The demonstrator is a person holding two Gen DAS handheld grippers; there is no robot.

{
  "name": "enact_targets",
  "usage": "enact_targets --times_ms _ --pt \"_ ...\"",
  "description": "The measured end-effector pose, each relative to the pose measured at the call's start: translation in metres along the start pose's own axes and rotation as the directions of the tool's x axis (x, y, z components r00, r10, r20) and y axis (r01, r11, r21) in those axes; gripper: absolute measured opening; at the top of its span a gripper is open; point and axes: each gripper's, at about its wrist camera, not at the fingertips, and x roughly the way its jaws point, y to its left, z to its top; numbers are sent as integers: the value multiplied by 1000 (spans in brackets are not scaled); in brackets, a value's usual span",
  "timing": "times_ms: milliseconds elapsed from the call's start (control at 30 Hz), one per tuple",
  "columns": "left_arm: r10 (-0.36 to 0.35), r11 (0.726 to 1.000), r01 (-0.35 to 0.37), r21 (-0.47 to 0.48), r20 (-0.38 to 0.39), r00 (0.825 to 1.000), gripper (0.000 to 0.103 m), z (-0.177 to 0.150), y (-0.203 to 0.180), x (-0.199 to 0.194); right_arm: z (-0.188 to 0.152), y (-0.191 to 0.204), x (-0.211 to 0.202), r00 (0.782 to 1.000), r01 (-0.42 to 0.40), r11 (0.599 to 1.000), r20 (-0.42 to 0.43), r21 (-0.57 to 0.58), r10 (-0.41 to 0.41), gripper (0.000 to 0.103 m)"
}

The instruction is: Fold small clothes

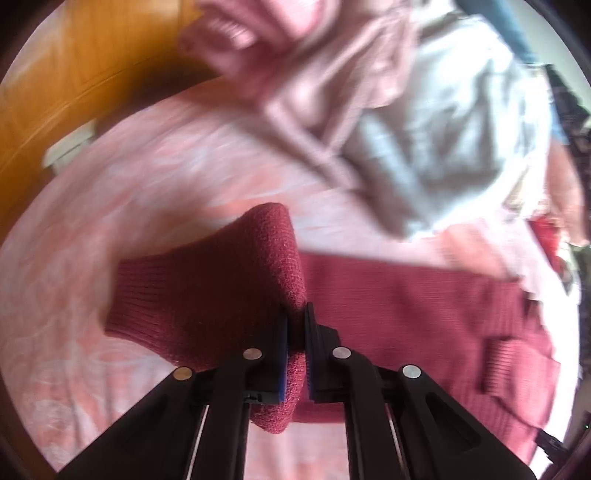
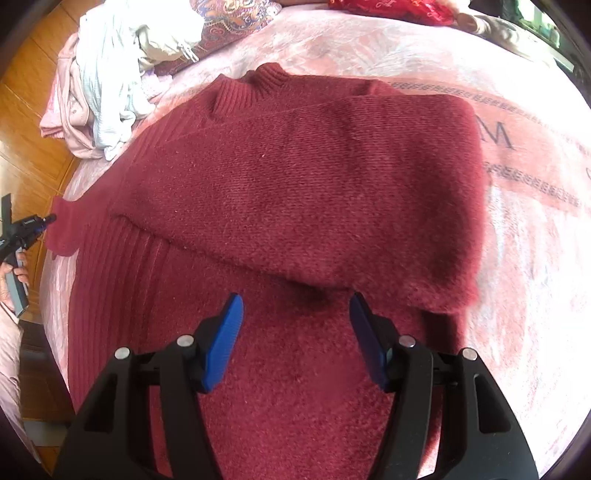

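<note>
A dark red knit sweater (image 2: pixel 295 177) lies spread on the pink bed cover (image 2: pixel 517 258), collar at the far side. One sleeve is folded across its chest. My left gripper (image 1: pixel 295 321) is shut on the other sleeve (image 1: pixel 207 291) near its ribbed cuff and holds it lifted off the bed. It also shows in the right wrist view (image 2: pixel 48 219), at the sweater's left edge. My right gripper (image 2: pixel 295 310) is open and empty, just above the sweater's lower body, below the folded sleeve.
A heap of pale blue and pink clothes (image 2: pixel 107 85) lies at the bed's far left corner and shows in the left wrist view (image 1: pixel 424 129). A patterned pillow (image 2: pixel 229 18) and a red cloth (image 2: pixel 391 9) lie at the head. Wooden floor (image 2: pixel 26 122) lies left of the bed.
</note>
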Motion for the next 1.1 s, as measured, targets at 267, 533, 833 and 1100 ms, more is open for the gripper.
enact_targets --times_ms 267,533,833,1100 --pt "-231 962 227 154 6 973 7 -12 -122 -25 -10 -11 -5 1000 -26 1000 8 11 25 60" --pt "-421 845 441 304 -130 898 7 -68 -273 -16 -16 -21 -8 997 -70 997 24 30 70 60" --pt "-265 850 402 341 -383 885 19 -137 -331 66 -24 -37 -8 998 -62 997 7 44 62 60" --pt "-234 874 309 374 -231 944 61 -98 -283 17 -7 -16 -12 999 -52 999 14 8 52 60"
